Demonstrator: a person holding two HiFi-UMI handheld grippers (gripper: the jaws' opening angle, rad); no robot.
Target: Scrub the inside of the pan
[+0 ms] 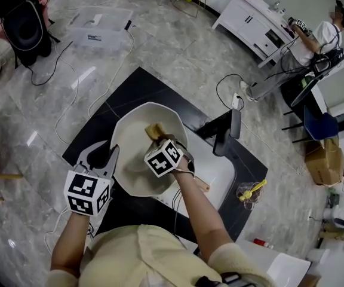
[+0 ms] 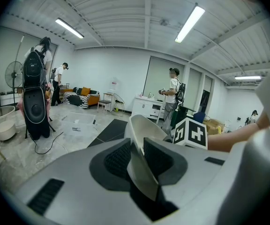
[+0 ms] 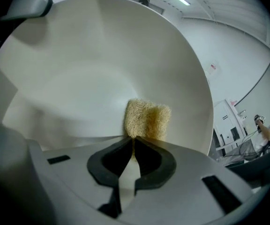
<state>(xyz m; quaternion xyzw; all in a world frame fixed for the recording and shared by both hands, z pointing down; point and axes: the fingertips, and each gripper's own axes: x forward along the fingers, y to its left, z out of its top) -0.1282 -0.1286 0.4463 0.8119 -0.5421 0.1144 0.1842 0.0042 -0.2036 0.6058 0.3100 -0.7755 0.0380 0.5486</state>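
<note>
While holding the cream pan (image 1: 137,142) tilted by its left rim with the left gripper (image 1: 106,155), jaws clamped shut on the thin edge, presses a tan sponge (image 1: 154,130) to the inside wall with the right gripper (image 1: 160,137). Right jaws pinched tight on the sponge's near end. Sponge sticking out just past the fingertips, lying against the pan's inner slope, toward the far rim. Right gripper inside the bowl of the pan; left gripper outside it, at the near-left edge.

Under the pan: white basin (image 1: 217,172), partly covered by it. Around the basin: black tabletop (image 1: 142,94), set cornerwise to the head view. Small yellow object (image 1: 251,190) on the black to the right, well apart from the pan.

Beyond: grey marbled floor (image 1: 178,46), glossy, with loose cables trailing. Clear plastic bin (image 1: 97,26) on the floor far left. White cabinet (image 1: 249,23) against the far wall. Person (image 1: 318,37) standing beside it. Cardboard box (image 1: 324,160) at right.
</note>
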